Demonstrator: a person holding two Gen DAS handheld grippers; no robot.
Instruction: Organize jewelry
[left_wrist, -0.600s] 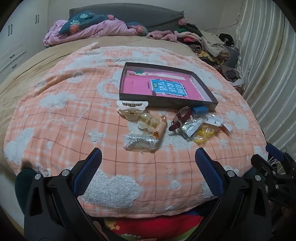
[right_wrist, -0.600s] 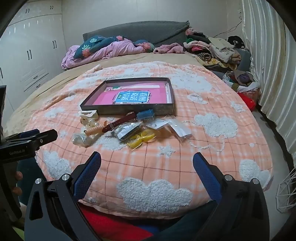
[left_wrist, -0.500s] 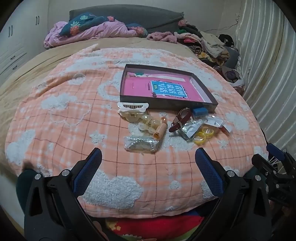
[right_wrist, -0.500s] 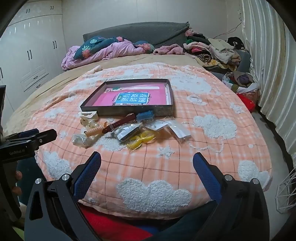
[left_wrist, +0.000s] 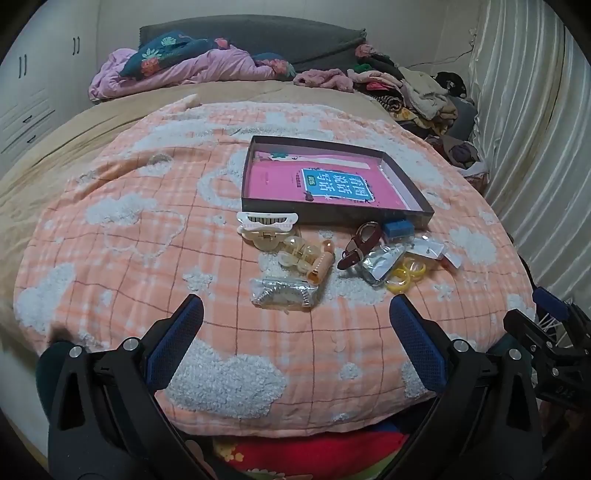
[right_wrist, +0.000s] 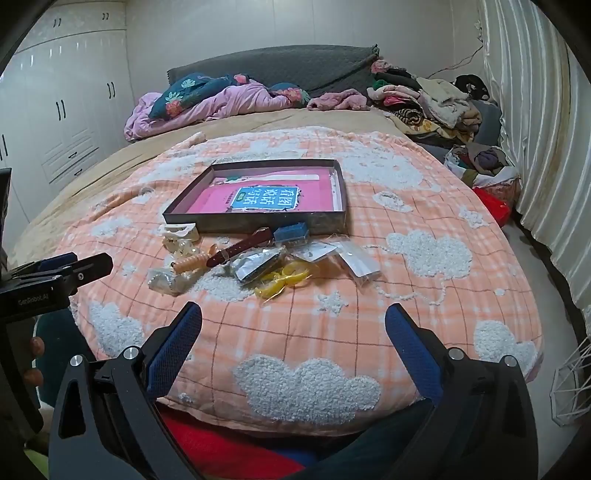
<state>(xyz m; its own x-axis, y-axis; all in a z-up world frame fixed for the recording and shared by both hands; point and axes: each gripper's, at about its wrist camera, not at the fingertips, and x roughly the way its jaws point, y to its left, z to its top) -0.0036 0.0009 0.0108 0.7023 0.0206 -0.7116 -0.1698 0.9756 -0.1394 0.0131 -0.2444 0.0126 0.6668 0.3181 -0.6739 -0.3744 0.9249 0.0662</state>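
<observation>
A shallow dark box (left_wrist: 334, 214) (right_wrist: 258, 220) with a pink and blue lining lies on the peach cloud blanket (left_wrist: 147, 229). In front of it lies a heap of jewelry: a white hair claw (left_wrist: 266, 222), a bagged silver chain (left_wrist: 283, 293), an orange ribbed piece (left_wrist: 320, 261), a dark red watch strap (left_wrist: 360, 242) (right_wrist: 240, 249), a blue box (left_wrist: 398, 228), a foil packet (left_wrist: 380, 260), yellow rings (left_wrist: 406, 273) (right_wrist: 282, 280). My left gripper (left_wrist: 295, 325) is open and empty, short of the heap. My right gripper (right_wrist: 293, 332) is open and empty, nearer the blanket's front edge.
Pillows and a purple quilt (left_wrist: 192, 70) lie at the bed's head. A pile of clothes (left_wrist: 413, 88) is at the back right. Curtains (left_wrist: 535, 147) hang on the right. White wardrobes (right_wrist: 55, 110) stand on the left. A wire basket (right_wrist: 570, 387) stands on the floor.
Both views have shifted only slightly; the scene sits a little closer. Nothing on the blanket has moved and both grippers stay open.
</observation>
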